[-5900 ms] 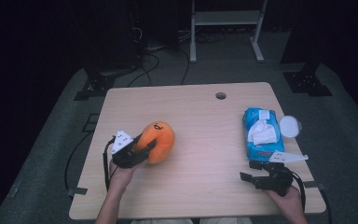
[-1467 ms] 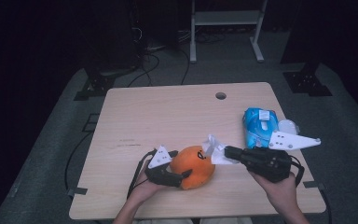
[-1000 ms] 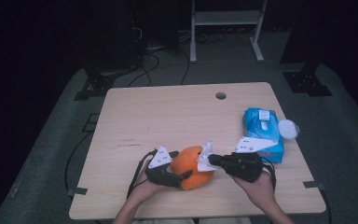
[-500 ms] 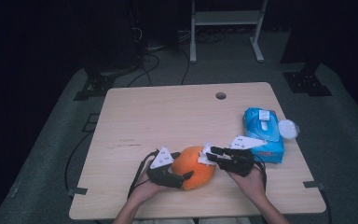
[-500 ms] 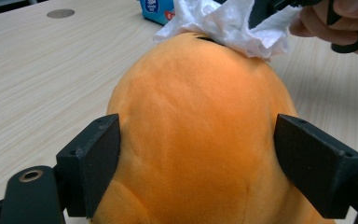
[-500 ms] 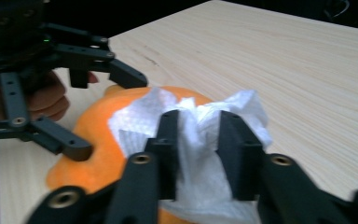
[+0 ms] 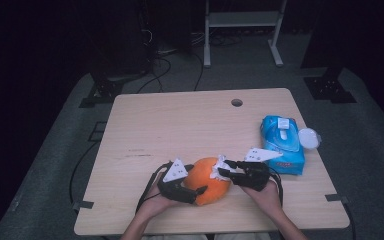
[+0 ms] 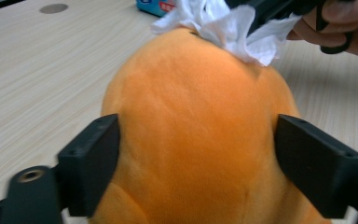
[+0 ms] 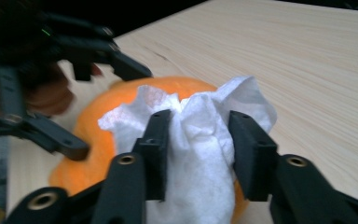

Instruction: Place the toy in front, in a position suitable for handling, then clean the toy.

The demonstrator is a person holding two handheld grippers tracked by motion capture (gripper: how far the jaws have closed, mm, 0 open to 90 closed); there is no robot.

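Change: right gripper (image 7: 223,171) has come in from the right since a second and a half ago and now meets the orange plush toy (image 7: 207,173) at the near middle of the bench (image 7: 180,125).
Left gripper (image 7: 196,189): jaws clenched on the toy's two sides, holding it on the bench.
Right gripper jaws: clamped on a bunched white wipe (image 9: 200,140), pressed against the toy's top.
Far right: blue wipes pack (image 7: 282,142), well apart from the toy, with a white lid (image 7: 309,137) just beside it.
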